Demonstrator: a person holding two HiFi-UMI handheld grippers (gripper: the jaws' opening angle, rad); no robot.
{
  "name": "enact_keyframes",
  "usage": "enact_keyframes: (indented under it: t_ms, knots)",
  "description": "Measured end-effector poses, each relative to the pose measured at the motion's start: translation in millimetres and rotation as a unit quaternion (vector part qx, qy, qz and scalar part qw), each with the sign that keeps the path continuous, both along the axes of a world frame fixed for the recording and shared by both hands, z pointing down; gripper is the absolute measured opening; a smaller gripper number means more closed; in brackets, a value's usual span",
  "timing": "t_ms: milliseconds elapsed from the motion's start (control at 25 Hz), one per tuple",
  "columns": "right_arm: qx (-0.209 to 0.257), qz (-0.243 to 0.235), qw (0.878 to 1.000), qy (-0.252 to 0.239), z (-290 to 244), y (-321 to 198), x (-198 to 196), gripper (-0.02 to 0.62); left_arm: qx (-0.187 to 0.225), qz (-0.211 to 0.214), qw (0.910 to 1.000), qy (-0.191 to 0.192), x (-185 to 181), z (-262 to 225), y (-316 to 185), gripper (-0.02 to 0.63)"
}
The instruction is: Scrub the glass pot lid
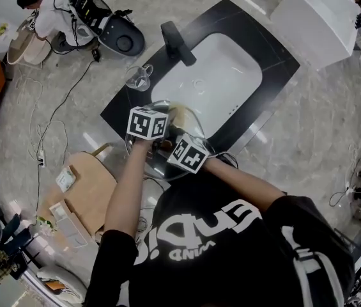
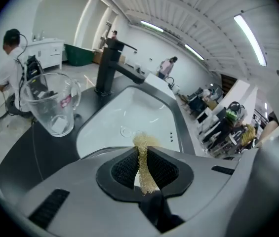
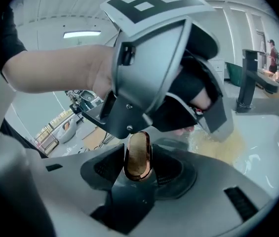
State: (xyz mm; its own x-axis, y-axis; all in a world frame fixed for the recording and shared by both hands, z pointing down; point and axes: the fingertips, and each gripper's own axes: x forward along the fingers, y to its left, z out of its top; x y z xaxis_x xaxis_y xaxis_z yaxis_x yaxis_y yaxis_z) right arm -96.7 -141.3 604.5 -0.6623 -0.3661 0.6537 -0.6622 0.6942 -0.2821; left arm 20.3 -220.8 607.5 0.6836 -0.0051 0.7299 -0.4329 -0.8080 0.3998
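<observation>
The glass pot lid (image 1: 195,128) is held up over the front edge of the sink counter. My right gripper (image 1: 169,148) is shut on the lid's bronze knob (image 3: 138,157), which stands upright between the jaws in the right gripper view. My left gripper (image 1: 166,120) is shut on a golden mesh scrubber (image 2: 145,168) and sits just above the lid. In the right gripper view the left gripper (image 3: 206,120) fills the upper frame, with the scrubber (image 3: 223,146) pressed flat under its tips. The lid's rim (image 2: 98,153) shows below the left jaws.
A white basin (image 1: 222,82) lies in the black counter (image 1: 282,56), with a black faucet (image 1: 177,42) at its far left. A clear glass jug (image 1: 138,77) stands beside the faucet. A cardboard box (image 1: 87,187) and cables lie on the floor at left.
</observation>
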Motion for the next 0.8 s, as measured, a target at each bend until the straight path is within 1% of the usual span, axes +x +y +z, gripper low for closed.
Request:
enact_keyframes:
  t_ms: [200, 320, 400, 440, 520, 560, 680, 800]
  knots:
    - [0.034, -0.026, 0.999, 0.020, -7.7, -4.1, 1.1, 0.169, 0.030, -0.079, 0.9962, 0.022, -31.2, -19.5, -13.2, 0.054]
    - [0.034, -0.031, 0.999, 0.026, -16.3, -3.1, 4.6, 0.167, 0.045, -0.126, 0.9902, 0.039, -50.8, -35.4, -18.5, 0.054]
    - [0.037, -0.032, 0.999, 0.025, -22.8, -2.4, 6.4, 0.162, 0.051, -0.159, 0.9844, 0.055, -64.4, -47.8, -21.7, 0.054]
    - [0.041, -0.032, 0.998, 0.024, -26.3, -2.4, 7.5, 0.151, 0.055, -0.175, 0.9811, 0.062, -71.1, -54.3, -22.9, 0.054]
    - [0.050, -0.032, 0.998, 0.023, -32.8, -4.1, 11.2, 0.104, 0.067, -0.202, 0.9746, 0.071, -84.5, -66.3, -24.2, 0.054]
    - [0.056, -0.031, 0.998, 0.024, -35.7, -6.1, 14.1, 0.092, 0.074, -0.213, 0.9713, 0.075, -90.6, -72.3, -24.0, 0.054]
    - [0.082, -0.028, 0.996, 0.020, -51.7, -11.6, 20.3, 0.035, 0.090, -0.240, 0.9623, 0.092, -105.2, -91.6, -16.6, 0.054]
    - [0.100, -0.024, 0.995, 0.005, -74.7, -12.4, 21.2, 0.018, 0.105, -0.257, 0.9546, 0.108, -117.2, -110.4, -2.9, 0.054]
